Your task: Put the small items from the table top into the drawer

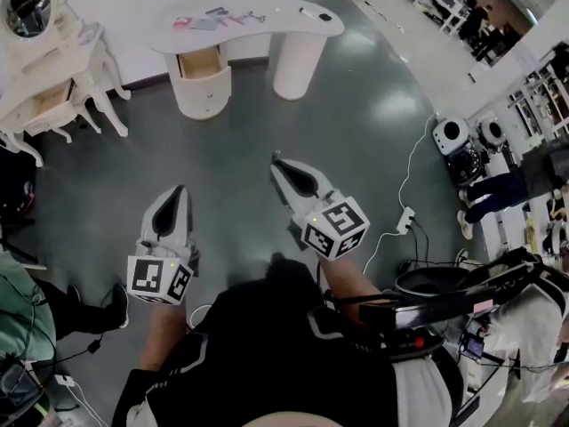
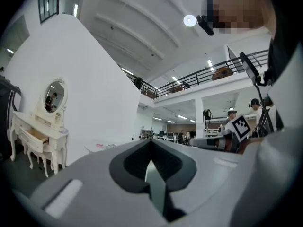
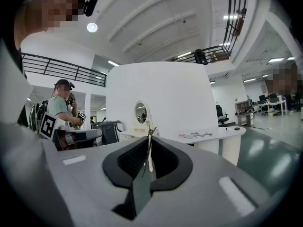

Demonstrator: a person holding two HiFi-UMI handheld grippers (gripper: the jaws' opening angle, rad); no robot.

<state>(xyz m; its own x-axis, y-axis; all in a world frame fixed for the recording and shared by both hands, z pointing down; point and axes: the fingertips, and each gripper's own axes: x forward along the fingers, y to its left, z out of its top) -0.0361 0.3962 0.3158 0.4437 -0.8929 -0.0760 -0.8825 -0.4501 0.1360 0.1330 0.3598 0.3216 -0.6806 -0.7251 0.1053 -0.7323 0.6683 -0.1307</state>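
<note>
Clamped tight on nothing: grey left gripper (image 1: pixel 180 189), grey right gripper (image 1: pixel 276 157). Well ahead of both: curved white table (image 1: pixel 283 12), small scattered items (image 1: pixel 216 17) on top, open wooden-lined drawer (image 1: pixel 200 62) below.

Bright overhead light; fisheye-warped edges
</note>
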